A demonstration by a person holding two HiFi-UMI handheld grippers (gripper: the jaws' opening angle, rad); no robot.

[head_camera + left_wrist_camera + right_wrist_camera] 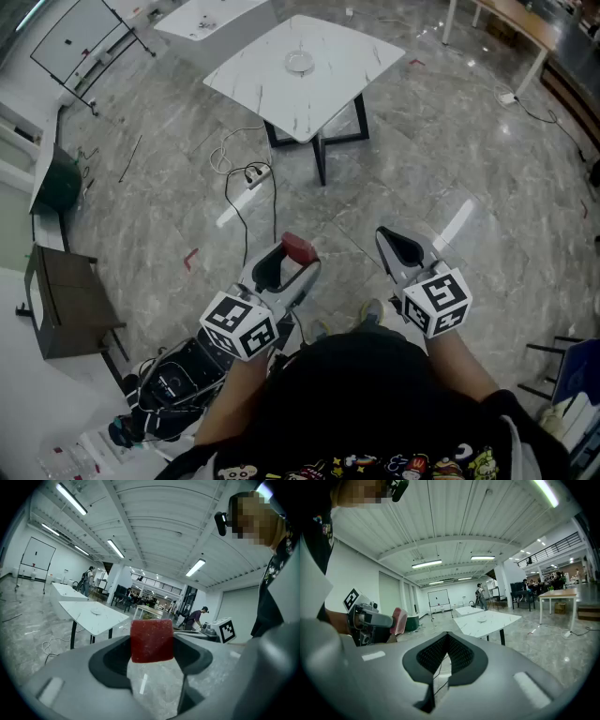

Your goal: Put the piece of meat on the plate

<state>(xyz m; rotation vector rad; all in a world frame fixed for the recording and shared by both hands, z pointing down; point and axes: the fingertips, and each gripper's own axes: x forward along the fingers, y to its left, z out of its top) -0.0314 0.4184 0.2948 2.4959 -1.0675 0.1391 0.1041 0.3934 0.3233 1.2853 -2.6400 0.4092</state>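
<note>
We judge the task under way but far from finished: the pick-up is done, the carry and the placing are left. The left tool (292, 259) is clamped on the piece of meat (151, 640), a red block held up in the air at the jaw tips, close in front of our body and above the floor (441, 159). The right tool (398, 246) has its jaws together with nothing between them, and it hangs beside the left one with no part in the hold. The plate (299, 63) sits near the middle of the white marble worktop (352, 80), well apart from both tools, with a stretch of open floor and a trailing cable (242, 178) between us and it. So we have yet to walk over, bring the meat above the plate and release it. Several things are hard to make out: the plate is too small in every view for us to tell whether it is bare, the jaw pads' contact with the meat is hidden behind the block's front face, and our own dark shirt cuts off the bottom of the head view
</note>
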